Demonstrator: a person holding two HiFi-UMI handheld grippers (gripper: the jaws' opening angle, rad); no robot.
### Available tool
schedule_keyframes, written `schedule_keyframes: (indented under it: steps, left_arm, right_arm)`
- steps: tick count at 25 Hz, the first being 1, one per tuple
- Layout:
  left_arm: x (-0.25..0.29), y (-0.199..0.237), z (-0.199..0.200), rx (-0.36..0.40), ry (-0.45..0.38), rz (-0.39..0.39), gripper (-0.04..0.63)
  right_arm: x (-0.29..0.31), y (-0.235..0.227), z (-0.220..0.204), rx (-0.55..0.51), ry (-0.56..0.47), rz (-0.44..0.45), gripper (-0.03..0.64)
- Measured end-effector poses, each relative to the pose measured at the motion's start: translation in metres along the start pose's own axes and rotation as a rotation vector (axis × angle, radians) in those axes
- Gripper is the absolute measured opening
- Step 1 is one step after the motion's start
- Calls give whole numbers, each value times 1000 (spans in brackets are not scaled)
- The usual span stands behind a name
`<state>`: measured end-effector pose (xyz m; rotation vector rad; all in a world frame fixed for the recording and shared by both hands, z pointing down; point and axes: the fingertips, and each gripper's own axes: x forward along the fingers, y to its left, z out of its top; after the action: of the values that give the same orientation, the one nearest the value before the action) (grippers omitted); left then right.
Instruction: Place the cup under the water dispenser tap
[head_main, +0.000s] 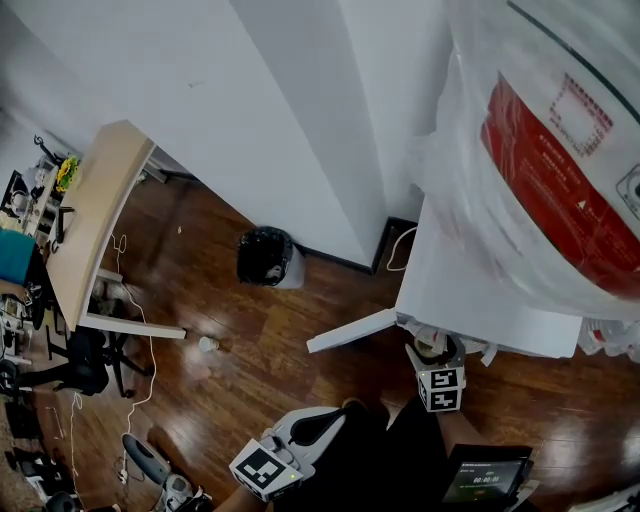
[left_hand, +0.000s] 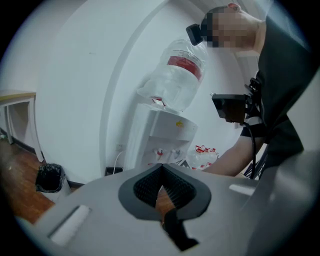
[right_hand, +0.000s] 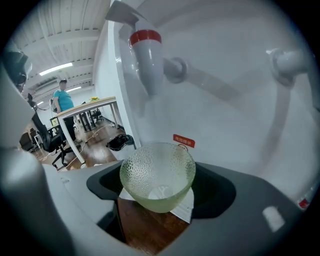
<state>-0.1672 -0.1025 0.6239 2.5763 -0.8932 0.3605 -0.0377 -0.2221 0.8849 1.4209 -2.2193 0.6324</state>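
My right gripper (right_hand: 161, 196) clamps the green cup (right_hand: 157, 175) below the red-capped tap (right_hand: 147, 60) (1 of 2); left gripper (left_hand: 161, 187) jaws together, empty.

Ur left gripper (left_hand: 162, 189) & right gripper (head_main: 433, 350): grey-white shells, black ribbed pads, each w/ b/w marker cube (head_main: 440, 388). U wear black short-sleeve top (left_hand: 280, 95); black screen unit (left_hand: 229, 107) w/ black cable (left_hand: 254, 150).
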Motion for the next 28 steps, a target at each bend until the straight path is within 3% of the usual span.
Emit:
schedule_keyframes:
  steps: [9, 12, 18, 21, 25, 28]
  left_arm:
    - [-7, 12, -15, -33, 8, 59, 0]
    - [-9, 10, -16, -75, 4, 56, 0]
    - [-17, 19, -10, -102, -20, 98, 0]
    - [-21, 21, -8, -125, -18, 117, 0]
    - [-28, 16, 29, -173, -76, 129, 0]
    - [-34, 5, 59, -146, -90, 118, 0]
  right_arm:
    - [17, -8, -3, 4, -49, -52, 394]
    - [16, -9, -6, 18, -11, -45, 399]
    - [23, -5, -18, 15, 66, -1, 504]
    - [19, -3, -25, 29, 112, 17, 508]
    - [-14, 9, -16, 47, 186, 83, 506]
    - [-50, 27, -6, -4, 233, 149, 500]
